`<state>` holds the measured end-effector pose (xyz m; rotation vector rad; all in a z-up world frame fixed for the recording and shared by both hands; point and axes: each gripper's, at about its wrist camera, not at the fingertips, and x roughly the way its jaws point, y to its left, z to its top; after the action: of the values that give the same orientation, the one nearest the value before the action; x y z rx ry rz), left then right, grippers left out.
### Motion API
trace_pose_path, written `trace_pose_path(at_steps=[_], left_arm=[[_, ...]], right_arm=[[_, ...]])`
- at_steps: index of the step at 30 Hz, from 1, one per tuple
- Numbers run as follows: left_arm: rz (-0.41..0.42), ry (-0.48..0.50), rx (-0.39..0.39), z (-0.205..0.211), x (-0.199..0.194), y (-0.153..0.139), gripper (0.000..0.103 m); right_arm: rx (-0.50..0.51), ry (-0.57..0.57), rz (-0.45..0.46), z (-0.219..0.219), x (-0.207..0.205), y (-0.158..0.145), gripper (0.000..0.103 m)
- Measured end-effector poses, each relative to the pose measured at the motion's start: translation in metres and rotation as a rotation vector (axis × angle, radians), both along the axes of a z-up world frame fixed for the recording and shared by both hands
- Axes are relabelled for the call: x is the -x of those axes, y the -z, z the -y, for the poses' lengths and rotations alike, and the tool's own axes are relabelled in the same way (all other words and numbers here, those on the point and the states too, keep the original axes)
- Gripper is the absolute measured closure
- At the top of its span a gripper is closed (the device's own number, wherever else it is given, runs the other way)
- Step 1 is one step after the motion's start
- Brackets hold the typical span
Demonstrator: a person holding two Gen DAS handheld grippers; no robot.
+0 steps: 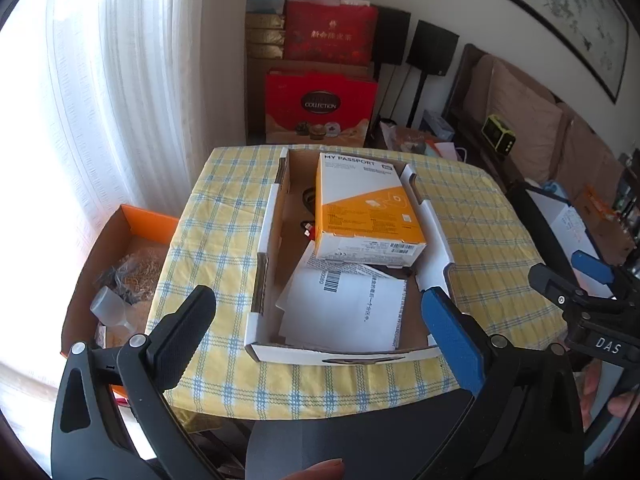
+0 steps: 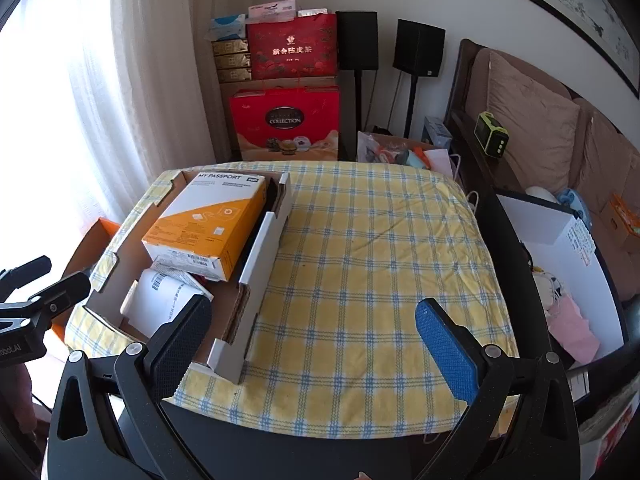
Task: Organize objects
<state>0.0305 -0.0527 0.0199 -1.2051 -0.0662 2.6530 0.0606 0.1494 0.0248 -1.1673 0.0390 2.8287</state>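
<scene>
Basically everything is already in the tray (image 1: 262, 240): orange-white box (image 1: 366, 204) lies flat at its far end, resting partly on white papers (image 1: 344, 308) at the near end, with a dark cable bit (image 1: 308, 232) showing beside the box. Tray sits on the checked tablecloth (image 2: 360, 260), toward its left side; rest of the cloth carries nothing visible.

Left gripper (image 1: 320, 316) hovers over the tray's near edge, fingers spread wide, holding nothing. Right gripper (image 2: 314, 328) hangs over the bare cloth just right of the tray, also spread and empty.

Step looks like between-picks or near the end, judging by the loose items all being boxed. Next move probably calls for squaring the tilted box and papers, or fetching something from off-table; an orange bin (image 1: 132, 240) sits left of the table, a white bin (image 2: 560, 248) right.
</scene>
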Motion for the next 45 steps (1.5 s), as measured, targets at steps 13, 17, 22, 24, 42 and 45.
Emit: trace_pose_path(at_steps=[13,17,22,24,42,45], left_arm=[[-0.010,0.033,0.021,-0.031,-0.026,0.003,0.000],[-0.037,0.011,0.048,-0.035,-0.032,0.002,0.000],[-0.039,0.012,0.055,-0.039,-0.034,0.003,0.000],[-0.040,0.010,0.055,-0.040,-0.034,0.003,0.000],[-0.045,-0.004,0.074,-0.043,-0.034,0.004,0.000],[-0.045,0.000,0.080,-0.045,-0.034,0.004,0.000]], right_arm=[[-0.036,0.076,-0.028,-0.012,-0.033,0.000,0.000],[-0.050,0.087,-0.033,-0.013,-0.037,0.001,0.000],[-0.046,0.097,-0.021,-0.016,-0.040,0.006,0.000],[-0.039,0.102,-0.017,-0.017,-0.040,0.008,0.000],[-0.016,0.108,-0.003,-0.021,-0.039,0.011,0.000],[-0.015,0.105,0.000,-0.021,-0.038,0.011,0.000]])
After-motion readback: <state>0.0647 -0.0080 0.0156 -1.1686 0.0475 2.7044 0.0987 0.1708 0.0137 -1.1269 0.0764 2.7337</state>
